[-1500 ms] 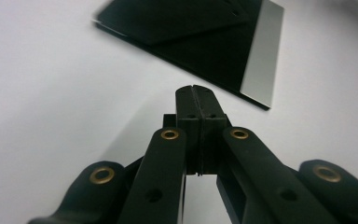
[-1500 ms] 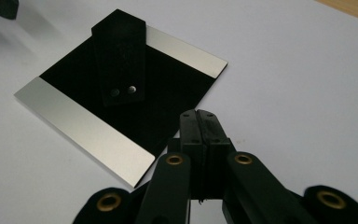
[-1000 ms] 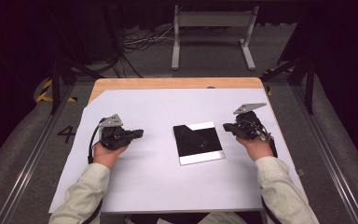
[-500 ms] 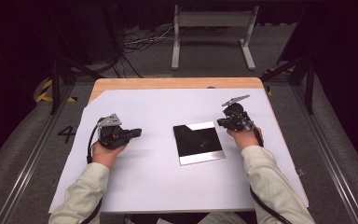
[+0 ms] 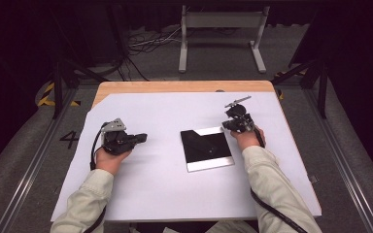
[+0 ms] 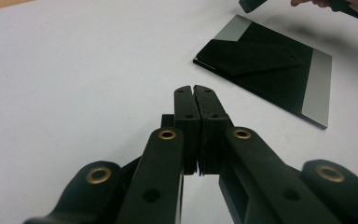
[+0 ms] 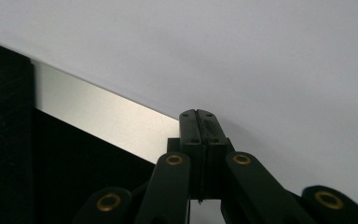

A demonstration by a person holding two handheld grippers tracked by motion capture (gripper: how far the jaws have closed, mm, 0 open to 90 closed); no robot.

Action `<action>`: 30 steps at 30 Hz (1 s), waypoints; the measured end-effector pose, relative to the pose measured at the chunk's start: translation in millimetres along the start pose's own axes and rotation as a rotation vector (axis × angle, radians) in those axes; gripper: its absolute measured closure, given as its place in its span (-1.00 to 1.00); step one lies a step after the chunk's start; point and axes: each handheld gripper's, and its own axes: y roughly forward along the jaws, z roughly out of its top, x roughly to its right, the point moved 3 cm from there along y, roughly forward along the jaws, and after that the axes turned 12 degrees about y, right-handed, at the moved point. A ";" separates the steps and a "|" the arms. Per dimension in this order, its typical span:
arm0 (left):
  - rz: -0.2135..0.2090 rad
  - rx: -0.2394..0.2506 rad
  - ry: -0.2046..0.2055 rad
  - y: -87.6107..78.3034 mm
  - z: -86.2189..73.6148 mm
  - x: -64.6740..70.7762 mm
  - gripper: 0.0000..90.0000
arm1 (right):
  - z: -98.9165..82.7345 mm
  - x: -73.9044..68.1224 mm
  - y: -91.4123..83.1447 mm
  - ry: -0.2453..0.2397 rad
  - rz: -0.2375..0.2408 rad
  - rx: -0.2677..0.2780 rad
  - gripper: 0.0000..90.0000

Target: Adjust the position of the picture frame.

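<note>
A flat silver plate (image 5: 209,166) lies at the middle of the white table, mostly covered by a folded black cloth (image 5: 205,145). The plate (image 6: 319,86) and cloth (image 6: 261,60) also show in the left gripper view, far right. My left gripper (image 5: 143,138) rests on the table to the left, shut and empty, tips pointing toward the plate; its jaws (image 6: 194,91) meet. My right gripper (image 5: 225,126) is shut and empty, its tips low at the plate's far right corner. In the right gripper view the closed tips (image 7: 197,114) sit just over the plate's bare silver strip (image 7: 102,114).
White paper (image 5: 165,194) covers most of the wooden table (image 5: 175,86). A grey metal stand (image 5: 221,34) and cables lie on the floor beyond the far edge. Metal rails (image 5: 34,160) run along both sides of the table.
My right gripper has moved left and down, from beside the plate's right edge to its far right corner. The left gripper stayed put.
</note>
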 end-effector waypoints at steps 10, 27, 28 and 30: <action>-0.003 0.000 -0.004 0.0 -0.3 -0.6 0.96 | 1.2 -0.7 10.8 0.009 -0.015 -0.014 1.00; -0.005 -0.008 -0.001 2.7 -0.3 0.2 0.96 | 10.7 -41.3 24.1 -0.154 0.037 -0.038 1.00; -0.007 -0.007 -0.002 2.5 -0.2 0.1 0.96 | 11.0 -45.2 25.0 -0.164 0.038 -0.039 1.00; -0.008 -0.008 -0.004 2.3 -0.1 0.2 0.96 | 11.2 -50.2 26.5 -0.174 0.047 -0.036 1.00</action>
